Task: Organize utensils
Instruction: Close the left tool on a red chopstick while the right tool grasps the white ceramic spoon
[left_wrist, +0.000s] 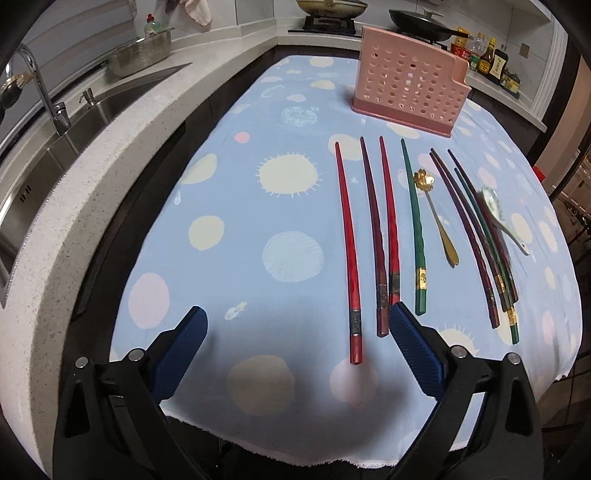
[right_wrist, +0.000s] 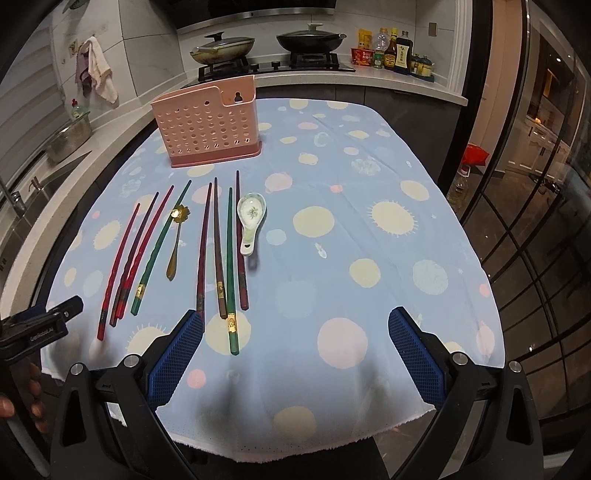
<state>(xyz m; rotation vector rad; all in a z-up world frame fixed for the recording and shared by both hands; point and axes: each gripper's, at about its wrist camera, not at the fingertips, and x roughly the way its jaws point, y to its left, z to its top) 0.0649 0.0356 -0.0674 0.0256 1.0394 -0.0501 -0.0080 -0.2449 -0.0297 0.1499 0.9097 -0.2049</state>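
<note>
Both the left gripper (left_wrist: 297, 321) and the right gripper (right_wrist: 295, 325) are wide open and hold nothing, and the chopsticks (right_wrist: 229, 258) at 11 o'clock look thin, hard and slippery, so pinch one near its thick end.
</note>
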